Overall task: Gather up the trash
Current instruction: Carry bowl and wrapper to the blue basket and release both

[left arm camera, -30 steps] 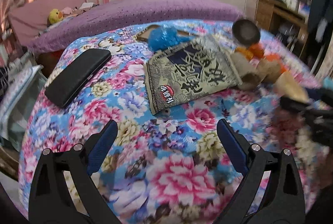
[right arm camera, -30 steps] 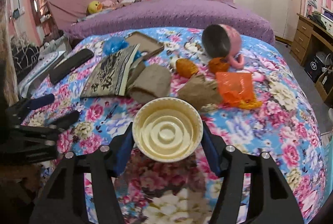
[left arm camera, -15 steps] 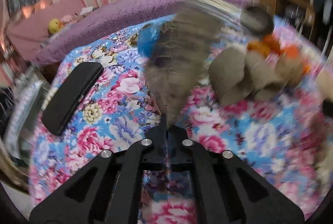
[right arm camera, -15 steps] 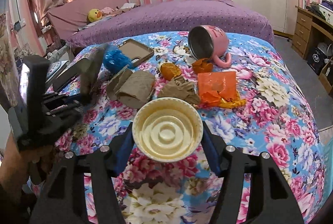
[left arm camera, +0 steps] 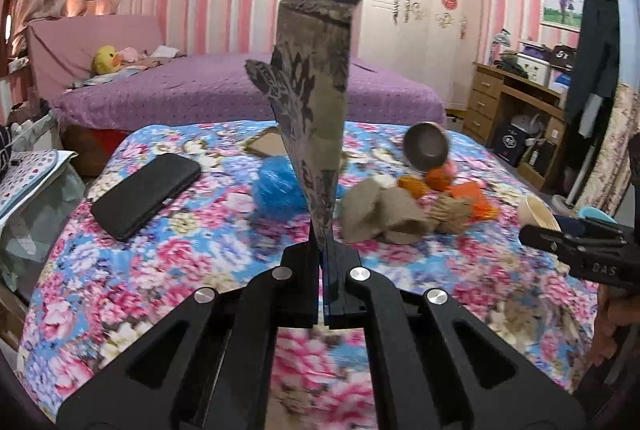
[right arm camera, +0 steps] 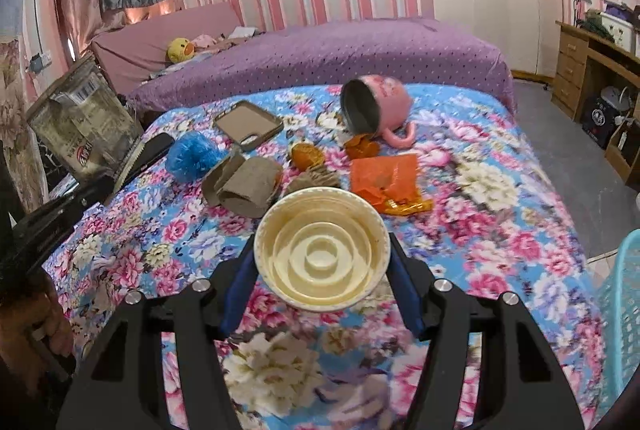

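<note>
We hold two pieces of trash clear of the floral bedspread (right arm camera: 500, 190). The left gripper (left arm camera: 322, 250) is clamped together on the bottom corner of the printed snack bag (left arm camera: 316, 102), which stands upright above the jaws. The right gripper (right arm camera: 320, 270) is clamped on the cream paper bowl (right arm camera: 322, 256), one blue pad against each side of its wall.

Remaining trash lies at the centre of the bed: the crumpled brown paper (right arm camera: 244, 184), the blue plastic wad (right arm camera: 192, 152), the orange wrapper (right arm camera: 384, 176) and orange peel (right arm camera: 306, 155). The pink mug (right arm camera: 376, 106), tipped on its side at the far edge of the pile, the phone case (right arm camera: 248, 124) and the black case (left arm camera: 146, 194) on the left do not look like trash.

The turquoise basket (right arm camera: 622, 294) at the near right, beside the bed, is the probable destination.

Hazards from here, in our judgement:
- The bag is pinched by one corner only. A fast swing may let it pivot, fold or slip out.
- The bowl is thin-walled. Excess squeeze may deform it; a tilt may let it slide from the pads.
- The upright bag blocks much of the left camera's view.
- Both tools converge on one basket. Crossing paths may cause a collision.
</note>
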A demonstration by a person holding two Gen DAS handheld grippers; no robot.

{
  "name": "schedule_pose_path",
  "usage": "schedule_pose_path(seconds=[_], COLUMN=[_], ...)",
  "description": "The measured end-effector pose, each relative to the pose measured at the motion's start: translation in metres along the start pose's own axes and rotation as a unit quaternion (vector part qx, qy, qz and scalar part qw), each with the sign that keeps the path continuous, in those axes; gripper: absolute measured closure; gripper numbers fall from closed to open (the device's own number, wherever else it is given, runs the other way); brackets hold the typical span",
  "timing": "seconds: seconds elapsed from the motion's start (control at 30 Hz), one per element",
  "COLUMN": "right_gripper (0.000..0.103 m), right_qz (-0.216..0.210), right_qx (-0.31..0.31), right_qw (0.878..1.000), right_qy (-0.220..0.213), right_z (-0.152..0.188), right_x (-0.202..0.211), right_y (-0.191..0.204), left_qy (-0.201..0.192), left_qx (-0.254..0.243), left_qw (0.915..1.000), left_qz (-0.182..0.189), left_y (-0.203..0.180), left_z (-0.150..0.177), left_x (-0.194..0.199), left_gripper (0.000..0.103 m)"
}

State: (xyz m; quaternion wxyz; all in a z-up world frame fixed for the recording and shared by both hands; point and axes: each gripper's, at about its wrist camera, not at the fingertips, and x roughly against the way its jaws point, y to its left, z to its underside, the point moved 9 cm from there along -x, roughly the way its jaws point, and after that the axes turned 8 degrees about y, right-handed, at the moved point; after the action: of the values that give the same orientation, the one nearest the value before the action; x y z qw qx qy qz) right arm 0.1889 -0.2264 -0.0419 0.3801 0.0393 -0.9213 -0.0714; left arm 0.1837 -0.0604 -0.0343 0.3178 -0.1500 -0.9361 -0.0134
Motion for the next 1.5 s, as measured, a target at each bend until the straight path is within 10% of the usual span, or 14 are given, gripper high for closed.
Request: schedule_pose_path(seconds=[0.87,1.27,1.37,1.5], right_gripper=[0.042,0.042,0.020,0.017], right_qz=[0.147,0.212,0.238,0.282], right_qx=[-0.122,-0.210,-0.225,-0.259], right_qw=[0.978,0.951,0.940,0.913], right_qy=[-0.083,-0.081,-0.092,-0.143], right_z=[0.034,0.073,0.079,0.084], right_x=[0.114,0.152,0.164,0.197], right_y=[-0.207,-0.300,-0.314,-0.334], left_qy=[-0.022,0.012,0.027,0.047], left_qx=[-0.087,-0.119,-0.136,-0.150], left_qw=[0.9850,0.9573,0.9483,0.9342], left_qz=[0.147,0.263,0.286,0.320], left_y=[-0.197,-0.327,-0.353,-0.391], left_z=[-0.017,-0.018,-0.010,0.002], left_x=[0.018,0.002,0.000,-0.003], left_gripper=[0.103,0.103,0.103,0.103])
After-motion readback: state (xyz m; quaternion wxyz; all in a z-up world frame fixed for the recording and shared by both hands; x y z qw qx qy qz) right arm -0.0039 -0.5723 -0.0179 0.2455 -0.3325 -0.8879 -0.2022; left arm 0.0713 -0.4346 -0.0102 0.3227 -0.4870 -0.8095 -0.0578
